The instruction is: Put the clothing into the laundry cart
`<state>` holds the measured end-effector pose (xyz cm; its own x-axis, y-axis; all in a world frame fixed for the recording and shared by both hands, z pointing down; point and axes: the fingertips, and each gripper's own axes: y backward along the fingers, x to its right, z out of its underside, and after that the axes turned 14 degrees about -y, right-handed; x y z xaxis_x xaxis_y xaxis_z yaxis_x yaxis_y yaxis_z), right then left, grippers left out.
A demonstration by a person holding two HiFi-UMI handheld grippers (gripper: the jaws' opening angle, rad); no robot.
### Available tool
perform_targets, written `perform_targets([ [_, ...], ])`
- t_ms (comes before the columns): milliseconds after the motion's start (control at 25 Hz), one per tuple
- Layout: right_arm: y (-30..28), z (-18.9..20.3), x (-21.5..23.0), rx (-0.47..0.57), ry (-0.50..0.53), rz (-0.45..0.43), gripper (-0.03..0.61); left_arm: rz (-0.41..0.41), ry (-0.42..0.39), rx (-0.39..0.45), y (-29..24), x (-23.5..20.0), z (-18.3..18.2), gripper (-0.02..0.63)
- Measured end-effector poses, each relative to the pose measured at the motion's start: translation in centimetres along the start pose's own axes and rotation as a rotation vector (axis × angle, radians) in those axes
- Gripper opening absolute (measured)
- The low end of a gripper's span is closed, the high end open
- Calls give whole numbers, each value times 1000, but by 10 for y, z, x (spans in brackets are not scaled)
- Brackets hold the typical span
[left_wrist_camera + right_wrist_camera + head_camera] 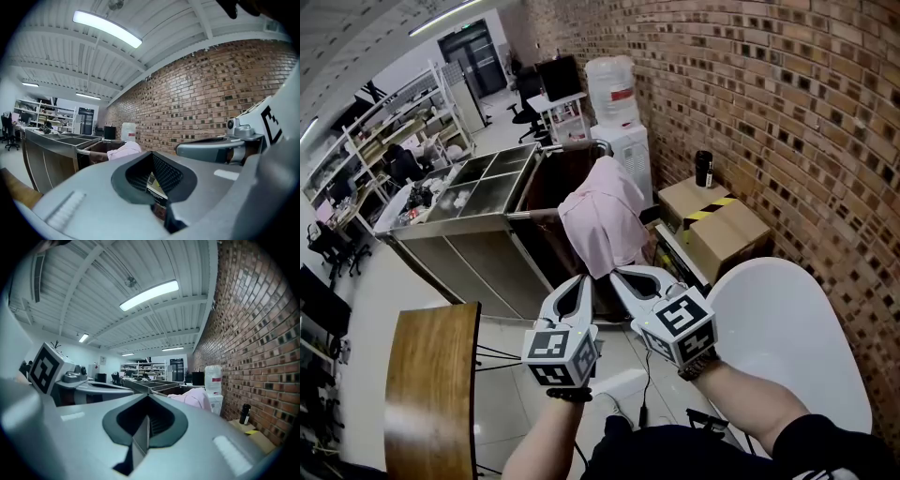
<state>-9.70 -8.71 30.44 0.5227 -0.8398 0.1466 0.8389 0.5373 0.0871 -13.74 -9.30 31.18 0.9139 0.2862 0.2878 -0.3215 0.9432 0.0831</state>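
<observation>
A pink garment (602,223) hangs draped over the near rim of the brown laundry cart (551,180). It also shows far off in the left gripper view, pink garment (123,150), and in the right gripper view, pink garment (193,397). My left gripper (583,281) and right gripper (620,275) are held side by side just short of the garment's lower hem, pointing at it and not touching it. Both are shut with nothing between their jaws. Each gripper sees the other beside it: right gripper (213,146), left gripper (101,388).
A steel unit with open compartments (484,184) adjoins the cart on the left. A water dispenser (616,105) stands behind it, with a cardboard box (720,228) and a black bottle (703,168) along the brick wall. A white round table (792,337) is right, a wooden top (429,386) left.
</observation>
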Motion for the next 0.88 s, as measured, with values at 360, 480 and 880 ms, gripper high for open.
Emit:
perform_targets([
  [360,9,-7,-6,7,19,4,0,7,-1,-8,1,7,-6,-2],
  [480,11,-9,-6,11,26,4,0,6,1,-6,1,8,-7,-2],
  [880,11,-10,-6,13,26,8,0,9,-3,-17,-1,9,-4,-2],
])
